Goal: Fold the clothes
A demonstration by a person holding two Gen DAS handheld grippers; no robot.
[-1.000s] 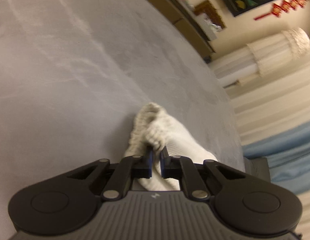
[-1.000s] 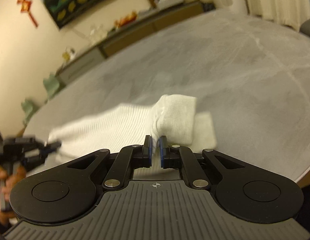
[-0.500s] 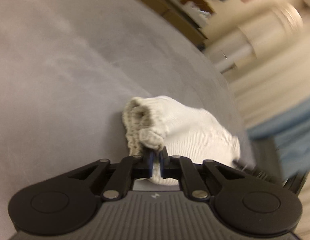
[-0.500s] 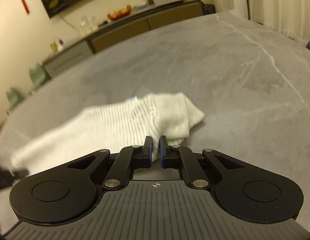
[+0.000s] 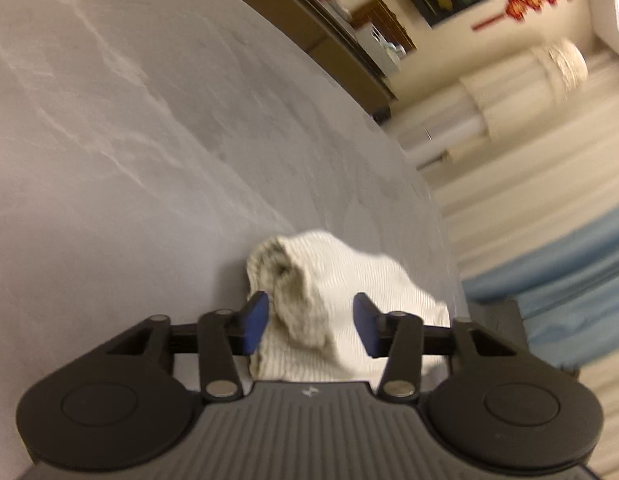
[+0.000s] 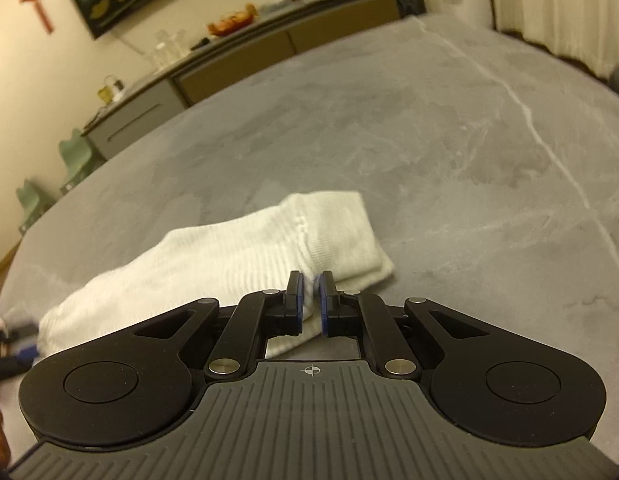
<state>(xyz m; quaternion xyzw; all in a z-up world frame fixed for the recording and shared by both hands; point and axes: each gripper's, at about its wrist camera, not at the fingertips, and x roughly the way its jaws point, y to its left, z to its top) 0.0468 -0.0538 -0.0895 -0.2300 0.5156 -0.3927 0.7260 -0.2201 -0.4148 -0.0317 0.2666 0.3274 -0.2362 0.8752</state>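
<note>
A white ribbed sock (image 6: 213, 264) lies flat on the grey table (image 6: 429, 152), stretching from the left edge toward the middle. My right gripper (image 6: 310, 300) is shut on the sock's near edge, close to its folded end. In the left wrist view the sock's open cuff end (image 5: 309, 292) bulges up between the blue pads (image 5: 256, 316) of my left gripper (image 5: 309, 320), which stands open around it without pinching. That left gripper (image 6: 17, 350) shows blurred at the far left edge of the right wrist view, by the sock's other end.
The table's curved edge (image 5: 441, 216) runs close on the right of the sock in the left wrist view. A long sideboard (image 6: 237, 56) with small items stands along the far wall. Pale curtains (image 5: 529, 152) and a blue fabric surface (image 5: 569, 280) lie beyond the table.
My left gripper has opened and let go of the sock's cuff end. The sock has come down flat on the table. My right gripper stays shut on it.
</note>
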